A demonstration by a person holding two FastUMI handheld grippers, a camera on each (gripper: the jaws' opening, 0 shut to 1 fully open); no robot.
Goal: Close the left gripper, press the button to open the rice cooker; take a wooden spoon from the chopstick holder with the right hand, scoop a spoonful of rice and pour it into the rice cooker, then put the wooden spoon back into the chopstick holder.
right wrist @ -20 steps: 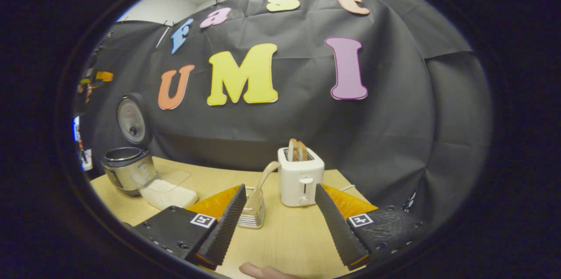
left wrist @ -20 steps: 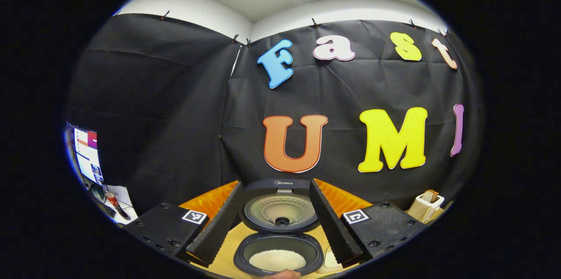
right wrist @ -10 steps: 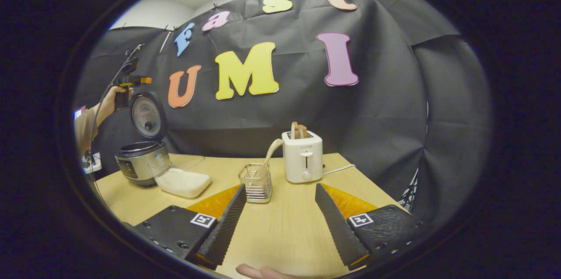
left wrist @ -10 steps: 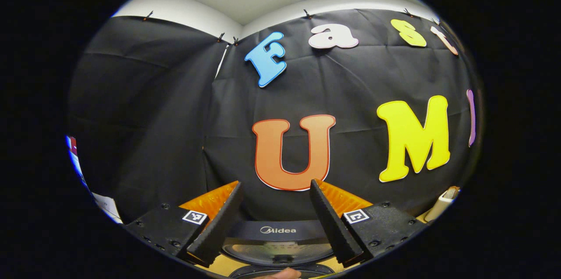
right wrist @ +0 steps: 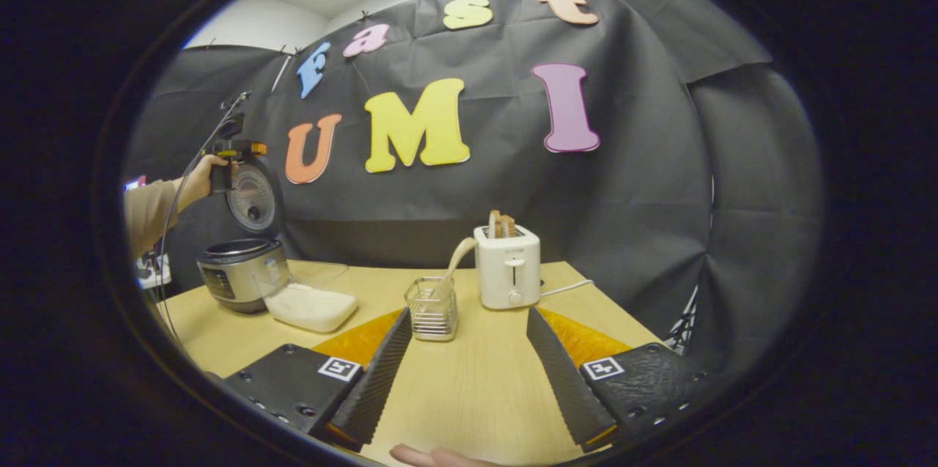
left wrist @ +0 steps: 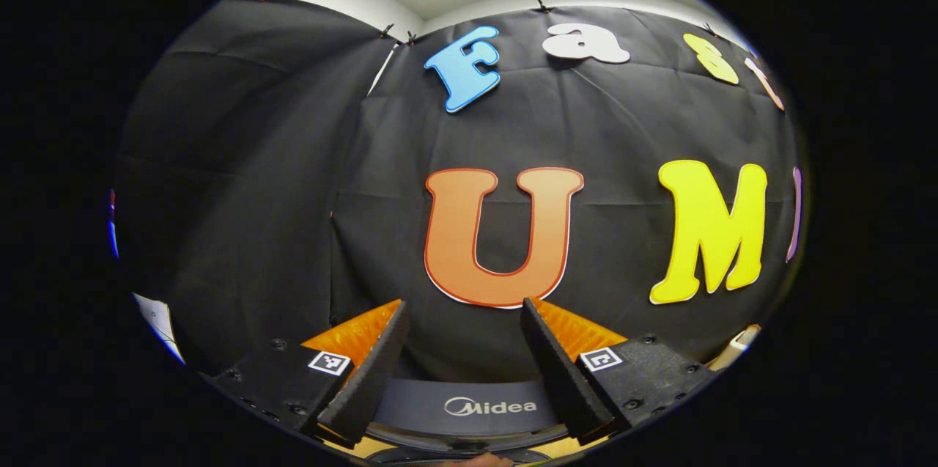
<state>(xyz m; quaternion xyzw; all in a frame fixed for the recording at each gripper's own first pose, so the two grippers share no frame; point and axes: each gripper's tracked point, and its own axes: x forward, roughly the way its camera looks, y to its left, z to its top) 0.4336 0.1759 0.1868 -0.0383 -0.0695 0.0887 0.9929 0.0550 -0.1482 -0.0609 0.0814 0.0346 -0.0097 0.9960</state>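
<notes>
1. Cooker (right wrist: 238, 273), lid up, sits at mid-left of our right gripper view; spoon (right wrist: 453, 265) stands in holder (right wrist: 431, 307), centre.
2. We see left gripper (left wrist: 462, 368) spread above the lid.
3. Right gripper (right wrist: 462, 372) spread, empty, bottom.

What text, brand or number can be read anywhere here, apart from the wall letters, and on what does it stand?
"Midea": printed on the rice cooker lid, seen in the left gripper view.
Marks on the rice cooker front panel: too small to read.
Anything on the toaster: not legible.
The square marker beside the left tongs: a coded pattern, no words.
</notes>
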